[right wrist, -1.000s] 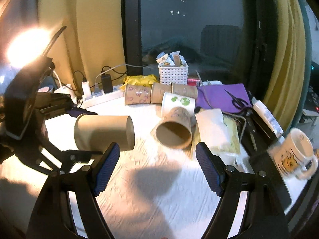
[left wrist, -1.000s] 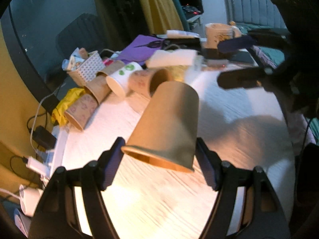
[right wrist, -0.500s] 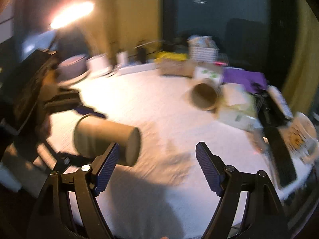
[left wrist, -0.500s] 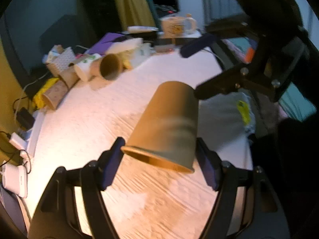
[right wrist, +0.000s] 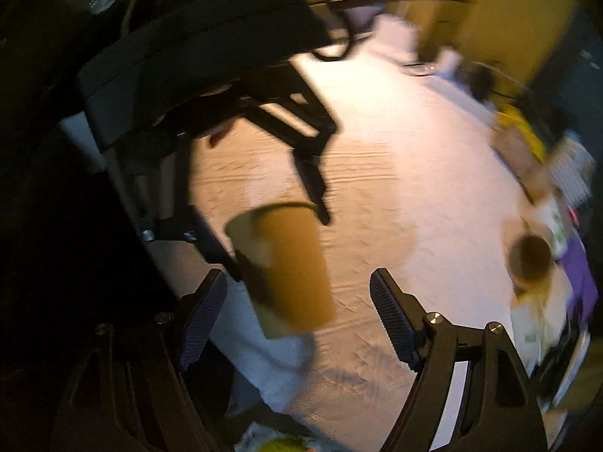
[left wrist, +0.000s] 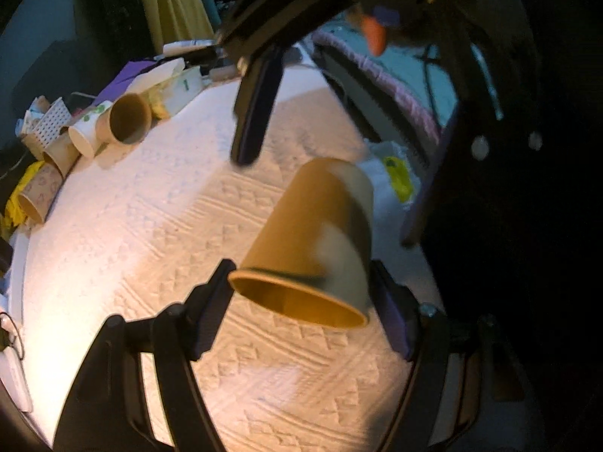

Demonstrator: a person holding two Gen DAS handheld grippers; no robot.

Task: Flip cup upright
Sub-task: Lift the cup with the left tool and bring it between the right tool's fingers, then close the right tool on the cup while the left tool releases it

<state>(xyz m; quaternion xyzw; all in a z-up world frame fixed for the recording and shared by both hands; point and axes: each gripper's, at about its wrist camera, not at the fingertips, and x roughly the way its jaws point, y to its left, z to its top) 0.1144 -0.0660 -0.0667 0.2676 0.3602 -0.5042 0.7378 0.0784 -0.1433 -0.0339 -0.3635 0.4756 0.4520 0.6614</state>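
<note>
Brown paper cup [left wrist: 320, 241] clamped near rim between left gripper [left wrist: 301, 305] pads, held above white tablecloth [left wrist: 150, 226]. Long axis tilted, mouth toward camera. Right gripper [right wrist: 297, 316] spread wide, empty, cup seen just beyond it.

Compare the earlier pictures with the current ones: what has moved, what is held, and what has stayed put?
The left gripper has carried the brown cup toward the table's near edge, swinging its rim up. It stays clamped. The right gripper turned toward it, still open and empty. The row of lying cups has not moved.
</note>
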